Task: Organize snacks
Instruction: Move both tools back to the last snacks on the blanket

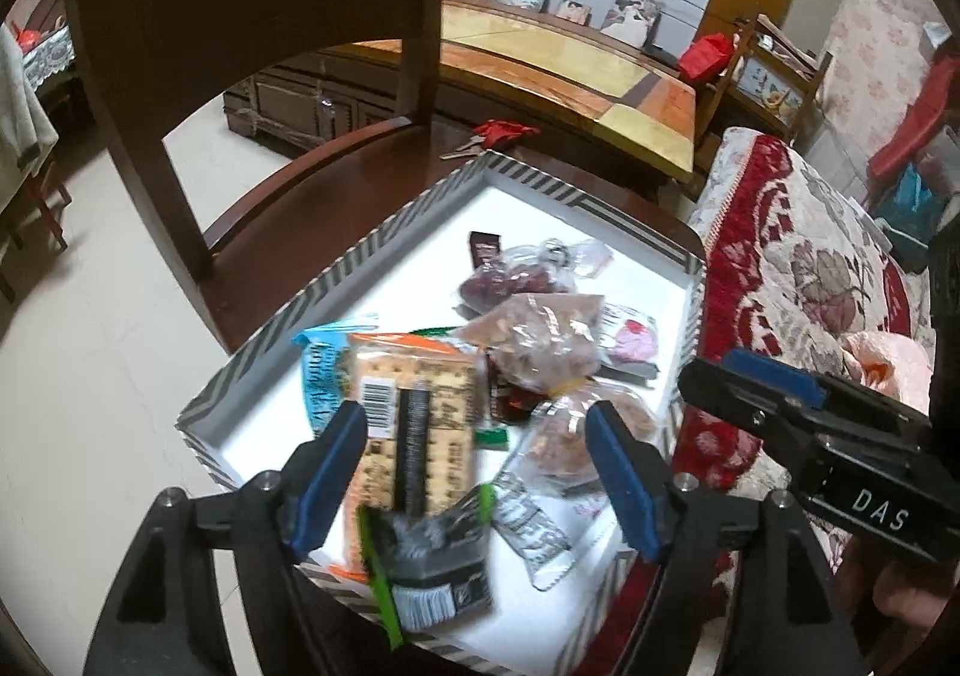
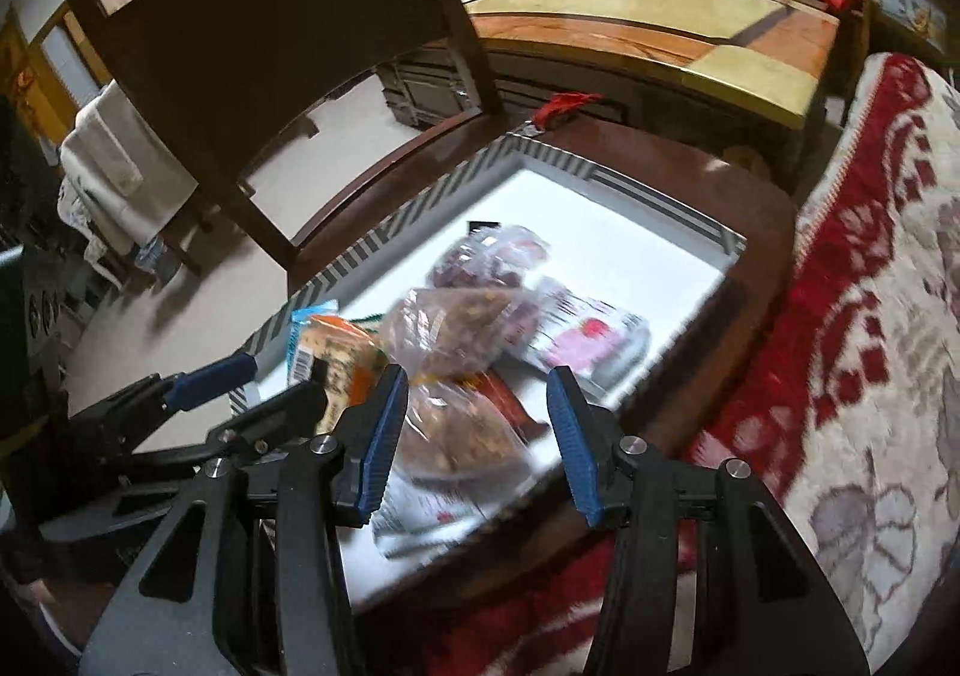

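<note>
Dark wood is filling the backdrop, a chair (image 1: 258,93) seat carrying a white tray (image 1: 384,238) with a striped rim, beside a red floral cushion (image 1: 798,268).

Snacks are lying heaped at the tray's near end. The left gripper (image 1: 477,472) is hanging over them with jaws spread wide; a cracker pack (image 1: 414,424) and a dark green-edged packet (image 1: 432,568) are sitting between the pads, neither pressed, so nothing is being held. The right gripper (image 2: 474,436) is hovering half open above a clear bag of nuts (image 2: 456,436), also gripping nothing.

I'm judging these packs as light and crinkly, slippery film. The crackers are looking fragile, so pinching the 2 long edges gently seems wise. The nut bags are soft and shifting; taking hold at the gathered neck or sealed edge is looking safest.
</note>
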